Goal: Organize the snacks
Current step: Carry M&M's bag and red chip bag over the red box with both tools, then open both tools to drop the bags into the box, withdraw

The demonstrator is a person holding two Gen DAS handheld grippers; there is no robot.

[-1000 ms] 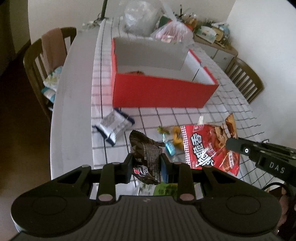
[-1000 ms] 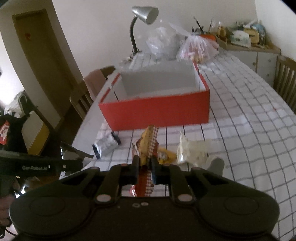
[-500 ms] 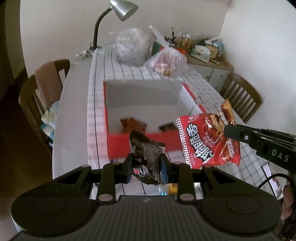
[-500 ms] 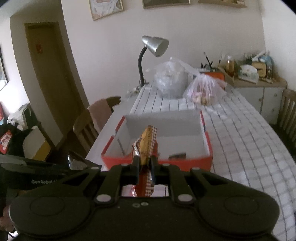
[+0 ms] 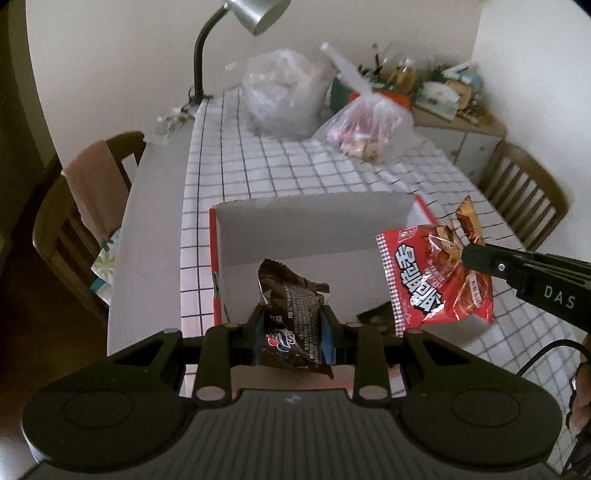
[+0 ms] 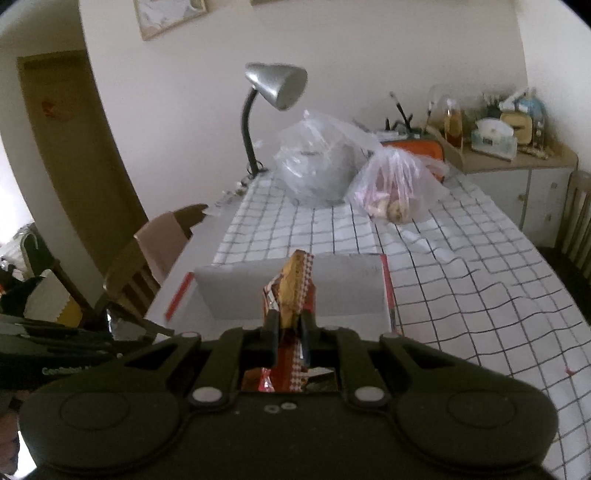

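My left gripper is shut on a dark brown snack packet and holds it above the near left part of the red cardboard box. The box has a grey-white inside. My right gripper is shut on the top edge of a red snack bag, seen edge-on. In the left wrist view that red bag hangs from the right gripper over the box's right side. A dark packet lies inside the box.
Beyond the box, two plastic bags and a grey desk lamp stand on the checked tablecloth. Wooden chairs flank the table. A cluttered cabinet sits at the far right.
Both grippers rose and carried their packets forward from the near table to above the red box. The loose snacks on the table have dropped out of view.
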